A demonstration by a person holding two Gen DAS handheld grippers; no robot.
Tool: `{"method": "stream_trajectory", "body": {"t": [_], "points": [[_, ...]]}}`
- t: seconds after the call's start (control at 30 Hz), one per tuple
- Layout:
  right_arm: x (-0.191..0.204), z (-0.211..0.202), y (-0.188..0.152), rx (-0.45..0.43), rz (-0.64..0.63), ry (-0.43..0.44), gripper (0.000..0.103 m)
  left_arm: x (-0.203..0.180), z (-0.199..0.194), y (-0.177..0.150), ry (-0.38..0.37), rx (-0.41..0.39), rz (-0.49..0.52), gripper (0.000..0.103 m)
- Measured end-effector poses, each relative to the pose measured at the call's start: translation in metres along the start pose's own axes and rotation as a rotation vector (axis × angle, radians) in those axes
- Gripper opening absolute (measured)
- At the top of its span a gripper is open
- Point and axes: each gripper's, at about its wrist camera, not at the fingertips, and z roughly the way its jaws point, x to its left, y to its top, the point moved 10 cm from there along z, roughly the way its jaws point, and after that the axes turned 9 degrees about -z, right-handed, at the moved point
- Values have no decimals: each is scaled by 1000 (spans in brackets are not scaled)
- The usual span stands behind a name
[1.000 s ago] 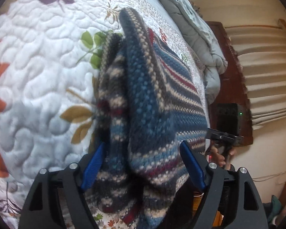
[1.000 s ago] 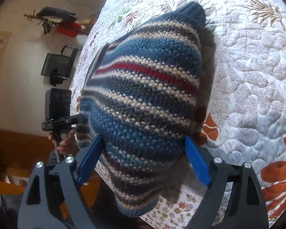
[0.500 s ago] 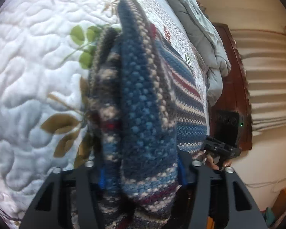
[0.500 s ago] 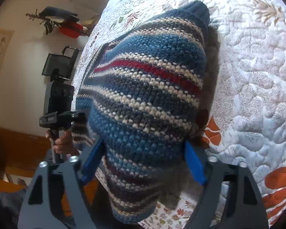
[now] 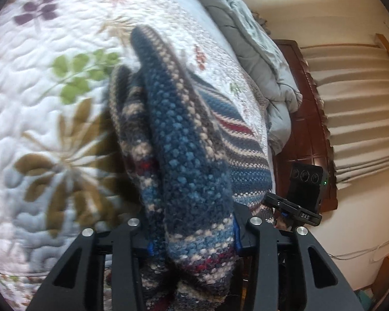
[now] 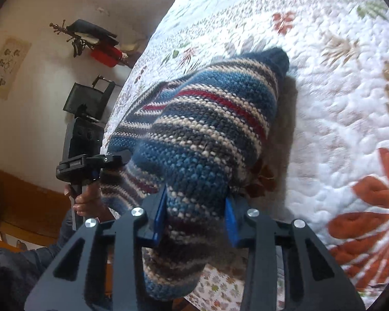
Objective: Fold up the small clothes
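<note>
A small knitted sweater (image 5: 192, 155) with blue, grey, cream and red stripes lies bunched on a white quilted bedspread with leaf prints (image 5: 39, 98). My left gripper (image 5: 193, 241) is shut on one thick fold of it near the bed's edge. In the right wrist view the same sweater (image 6: 207, 129) rises in a hump. My right gripper (image 6: 195, 220) is shut on the other bunched end. Each gripper shows in the other's view, the right one (image 5: 298, 202) and the left one (image 6: 88, 155), with the sweater stretched between them.
A rumpled grey duvet (image 5: 259, 51) lies at the far side of the bed, by a dark wooden headboard (image 5: 306, 119) and pleated curtains (image 5: 363, 103). A wall coat rack (image 6: 90, 41) and a black device (image 6: 88, 101) stand beyond the bed.
Both grippers closed from wide open onto the sweater's bunched ends. The sweater has been pulled up and gathered, and both views have shifted slightly.
</note>
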Motion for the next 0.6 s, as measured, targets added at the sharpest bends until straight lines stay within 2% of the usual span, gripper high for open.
{"method": "stream_trajectory", "body": {"t": [0.4,0.5,0.6], "points": [[-46,-85,19,-114,-46,-166,34,-79,70,13,-6,19,118,42],[-67,-96,14,-127,-38,-192,34,-84,87,10,4,36,126,42],[-84,-93,-2,-104,-17,-206,35,-73,109,-2,53,73,122,42]]}}
